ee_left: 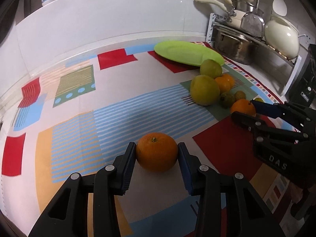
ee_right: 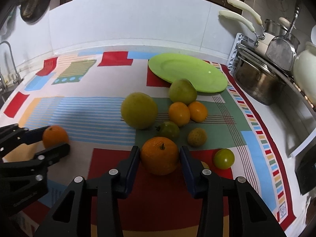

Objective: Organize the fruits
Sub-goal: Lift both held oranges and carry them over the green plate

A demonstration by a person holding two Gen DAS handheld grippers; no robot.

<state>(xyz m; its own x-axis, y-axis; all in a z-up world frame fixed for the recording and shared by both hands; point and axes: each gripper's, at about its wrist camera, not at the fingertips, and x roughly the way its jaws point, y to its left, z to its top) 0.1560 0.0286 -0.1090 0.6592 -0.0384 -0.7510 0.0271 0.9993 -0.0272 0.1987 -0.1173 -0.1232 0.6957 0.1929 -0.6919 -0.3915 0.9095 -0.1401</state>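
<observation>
My left gripper (ee_left: 157, 148) is shut on an orange (ee_left: 157, 151) that rests on the patterned tablecloth; the same gripper and orange (ee_right: 55, 136) show at the left of the right wrist view. My right gripper (ee_right: 159, 152) is shut on a second orange (ee_right: 160, 155), also seen in the left wrist view (ee_left: 242, 106). Behind it lie two large green fruits (ee_right: 139, 112) (ee_right: 182, 91), two small oranges (ee_right: 179, 113) (ee_right: 198, 108), a green tomato (ee_right: 168, 130), a brownish fruit (ee_right: 197, 137) and a small green fruit (ee_right: 224, 158). A lime-green plate (ee_right: 187, 72) sits at the back, bare.
A dish rack (ee_right: 262, 73) with steel pots, pans and a cream jug (ee_right: 305, 69) stands at the right. A white tiled wall (ee_right: 128, 23) runs along the back. A black appliance (ee_left: 304, 79) stands at far right. A tap (ee_right: 7, 59) shows at far left.
</observation>
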